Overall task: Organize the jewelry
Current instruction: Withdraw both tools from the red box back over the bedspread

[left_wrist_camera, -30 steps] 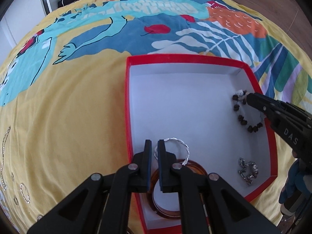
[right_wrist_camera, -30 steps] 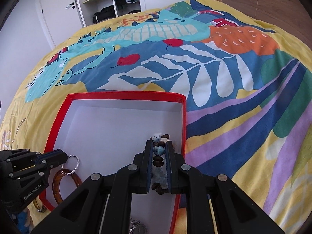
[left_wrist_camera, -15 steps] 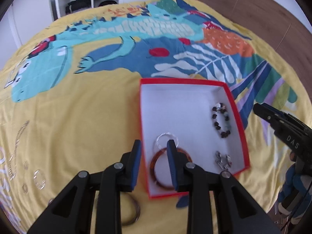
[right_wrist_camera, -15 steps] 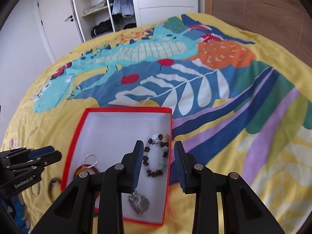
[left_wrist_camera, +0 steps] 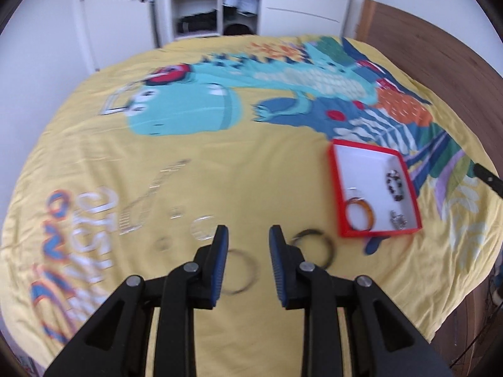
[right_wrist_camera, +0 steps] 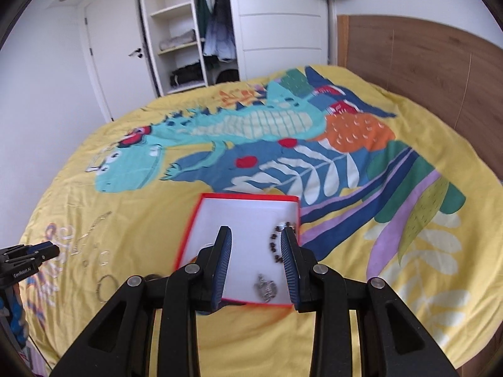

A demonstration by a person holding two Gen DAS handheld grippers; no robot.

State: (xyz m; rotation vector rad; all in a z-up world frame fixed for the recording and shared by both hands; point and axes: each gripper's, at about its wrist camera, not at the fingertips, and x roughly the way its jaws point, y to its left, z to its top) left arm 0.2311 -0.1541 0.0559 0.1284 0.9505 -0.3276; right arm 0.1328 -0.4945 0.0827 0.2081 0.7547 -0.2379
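A red box (left_wrist_camera: 334, 188) with a white inside lies on the yellow bedspread. In it are an amber bangle (left_wrist_camera: 360, 215), a silver ring (left_wrist_camera: 354, 192), a dark beaded bracelet (left_wrist_camera: 396, 185) and a silver chain piece (left_wrist_camera: 398, 220). My left gripper (left_wrist_camera: 248, 235) is open and empty, high above loose pieces left of the box: a dark bangle (left_wrist_camera: 314, 246), a thin bangle (left_wrist_camera: 240, 271) and a clear ring (left_wrist_camera: 202, 227). My right gripper (right_wrist_camera: 256, 235) is open and empty above the box (right_wrist_camera: 248, 195), with the beaded bracelet (right_wrist_camera: 274, 245) below its right finger.
A silver chain (left_wrist_camera: 151, 194) and small rings (left_wrist_camera: 163, 243) lie further left on the bedspread. The wooden headboard (right_wrist_camera: 424, 62) stands at the right. An open wardrobe (right_wrist_camera: 188, 31) and a door are beyond the bed's far end.
Both grippers opened, leaving the silver ring and the beaded bracelet in the box, then rose and drew back. The left one swung left over the loose bangles.
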